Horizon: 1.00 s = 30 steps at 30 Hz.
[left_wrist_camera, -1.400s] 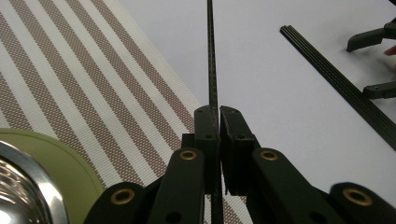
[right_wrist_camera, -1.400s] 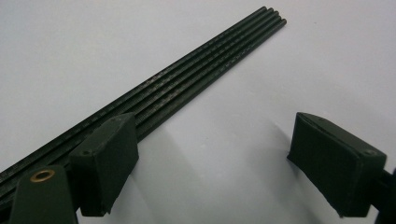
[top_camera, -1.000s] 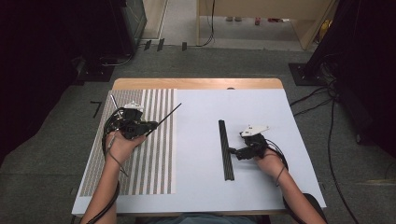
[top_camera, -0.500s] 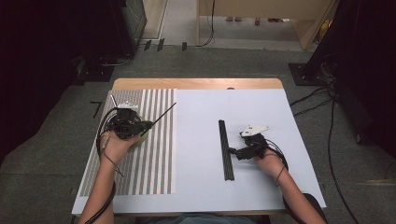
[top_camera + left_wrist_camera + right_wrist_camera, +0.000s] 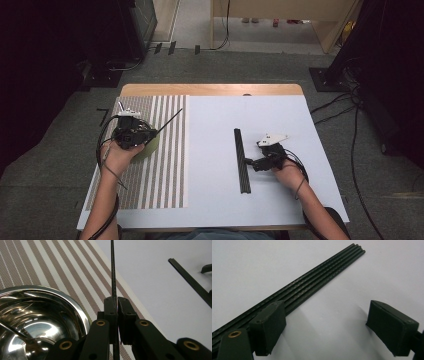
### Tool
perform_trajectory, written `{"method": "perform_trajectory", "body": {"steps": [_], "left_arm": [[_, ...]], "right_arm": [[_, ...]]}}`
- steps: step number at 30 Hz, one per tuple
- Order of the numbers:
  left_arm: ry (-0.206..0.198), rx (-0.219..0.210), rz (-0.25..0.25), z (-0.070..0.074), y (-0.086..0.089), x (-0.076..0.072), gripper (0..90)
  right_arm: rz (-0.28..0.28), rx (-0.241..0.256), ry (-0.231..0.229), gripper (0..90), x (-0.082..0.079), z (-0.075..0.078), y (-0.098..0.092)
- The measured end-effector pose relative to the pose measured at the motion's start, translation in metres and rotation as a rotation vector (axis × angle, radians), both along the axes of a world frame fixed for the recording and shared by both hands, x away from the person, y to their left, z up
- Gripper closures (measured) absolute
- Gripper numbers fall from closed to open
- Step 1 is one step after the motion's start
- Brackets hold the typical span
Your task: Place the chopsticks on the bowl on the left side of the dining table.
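One thin black rod (image 5: pixel 112 272) clamped tight in the left gripper (image 5: pixel 150 135) above the striped placemat (image 5: pixel 165 170) beside one steel bowl (image 5: pixel 37 315), four more rods (image 5: pixel 317 277) lying side by side on the white table (image 5: pixel 215 200), right gripper (image 5: pixel 248 161) spread wide and empty alongside them — early going, by the look of it.

Left gripper (image 5: pixel 150 134): held in the left hand (image 5: pixel 117 156), forearm entering from below, jaws pressed together and pointing right-forward. Right gripper (image 5: pixel 248 161): held in the right hand (image 5: pixel 288 173), jaws spread wide, pointing left, low over the desk (image 5: pixel 300 200).
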<state>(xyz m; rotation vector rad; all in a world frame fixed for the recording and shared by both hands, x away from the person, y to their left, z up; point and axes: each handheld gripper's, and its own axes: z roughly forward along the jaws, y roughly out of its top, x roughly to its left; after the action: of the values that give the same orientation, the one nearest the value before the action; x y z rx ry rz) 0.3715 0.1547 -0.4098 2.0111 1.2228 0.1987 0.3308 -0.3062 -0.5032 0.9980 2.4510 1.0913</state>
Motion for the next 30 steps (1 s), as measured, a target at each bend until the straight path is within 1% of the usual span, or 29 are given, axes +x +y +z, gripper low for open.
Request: {"method": "perform_trajectory", "body": {"steps": [7,14,22,25,27,30], "left_arm": [[-0.003,0.005,0.005,0.000,0.006,0.000,87.6],[-0.003,0.003,0.023,0.000,0.014,-0.001,87.6],[-0.011,0.007,0.020,-0.001,0.019,-0.001,87.6],[-0.014,0.017,0.027,-0.002,0.022,-0.001,87.6],[-0.012,0.014,0.035,-0.002,0.025,-0.001,87.6],[-0.010,0.021,0.040,-0.003,0.029,-0.002,87.6]], "right_arm": [[0.000,0.000,0.000,15.2,0.000,0.000,0.000],[0.000,0.000,0.000,15.2,0.000,0.000,0.000],[0.000,0.000,0.000,15.2,0.000,0.000,0.000],[0.000,0.000,0.000,15.2,0.000,0.000,0.000],[0.000,0.000,0.000,15.2,0.000,0.000,0.000],[0.000,0.000,0.000,15.2,0.000,0.000,0.000]]}}
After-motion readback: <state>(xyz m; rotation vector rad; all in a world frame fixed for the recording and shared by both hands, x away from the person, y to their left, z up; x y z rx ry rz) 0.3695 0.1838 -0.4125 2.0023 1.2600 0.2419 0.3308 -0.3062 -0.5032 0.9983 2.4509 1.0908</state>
